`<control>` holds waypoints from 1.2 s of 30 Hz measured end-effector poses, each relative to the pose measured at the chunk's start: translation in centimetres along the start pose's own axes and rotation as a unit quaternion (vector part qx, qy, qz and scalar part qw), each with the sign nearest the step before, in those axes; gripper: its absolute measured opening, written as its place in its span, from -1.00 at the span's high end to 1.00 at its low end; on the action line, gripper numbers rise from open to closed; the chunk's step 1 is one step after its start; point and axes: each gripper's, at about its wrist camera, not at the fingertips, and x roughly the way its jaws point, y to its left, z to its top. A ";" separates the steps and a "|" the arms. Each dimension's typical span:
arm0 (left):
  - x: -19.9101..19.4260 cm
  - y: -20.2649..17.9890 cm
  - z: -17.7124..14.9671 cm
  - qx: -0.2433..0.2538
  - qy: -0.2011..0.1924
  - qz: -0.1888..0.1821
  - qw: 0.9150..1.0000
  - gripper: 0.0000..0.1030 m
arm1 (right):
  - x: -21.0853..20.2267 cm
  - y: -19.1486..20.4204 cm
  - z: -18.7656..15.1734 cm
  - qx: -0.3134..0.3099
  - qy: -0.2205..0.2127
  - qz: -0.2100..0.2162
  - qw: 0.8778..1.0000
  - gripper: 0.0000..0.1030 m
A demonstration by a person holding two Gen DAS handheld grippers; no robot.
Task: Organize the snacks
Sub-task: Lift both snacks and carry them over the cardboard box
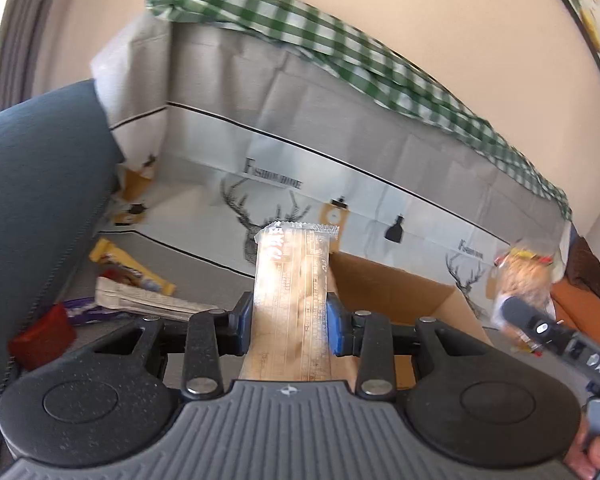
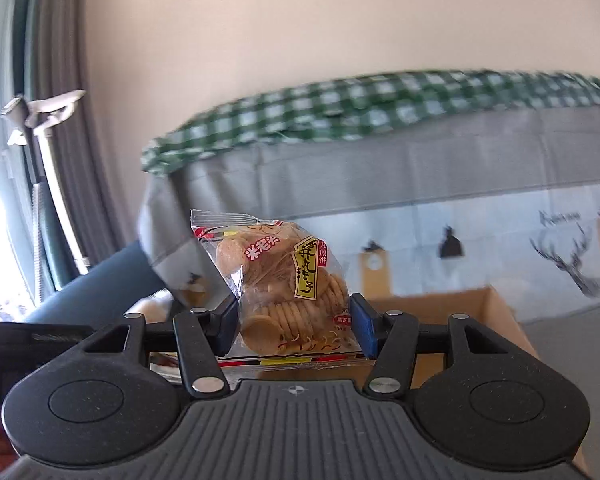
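Cardboard box [image 1: 400, 292] sat just below both loads: left gripper [image 1: 291, 330] clamped a wafer pack [image 1: 292, 300], right gripper [image 2: 294, 326] a cracker bag [image 2: 284, 280]. Best lowered well inside before letting go.

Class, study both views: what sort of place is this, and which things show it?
Probably a home living room: a sofa under a deer-print cover with a green checked cloth, a curtained window, and a framed picture.
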 end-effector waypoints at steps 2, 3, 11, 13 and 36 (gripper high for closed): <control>0.5 -1.2 -0.4 0.013 0.001 -0.011 1.000 0.23 | 0.3 -1.4 -1.1 0.008 0.023 -0.020 0.999 -0.13; 0.8 -1.8 -0.6 0.018 0.000 -0.016 1.000 0.23 | 0.4 -1.8 -1.4 0.005 0.030 -0.029 0.999 -0.13; 2.1 -5.5 -1.5 0.037 -0.016 -0.066 0.997 0.23 | -0.6 -3.5 -1.9 -0.028 0.017 -0.089 0.996 -0.13; 2.4 -6.4 -1.8 0.043 -0.016 -0.076 0.996 0.23 | -0.4 -3.9 -1.8 -0.028 0.020 -0.096 0.995 -0.13; 4.4 -10.2 -4.1 0.092 0.003 -0.110 0.990 0.23 | 0.2 -3.9 -2.1 -0.047 0.028 -0.117 0.992 -0.14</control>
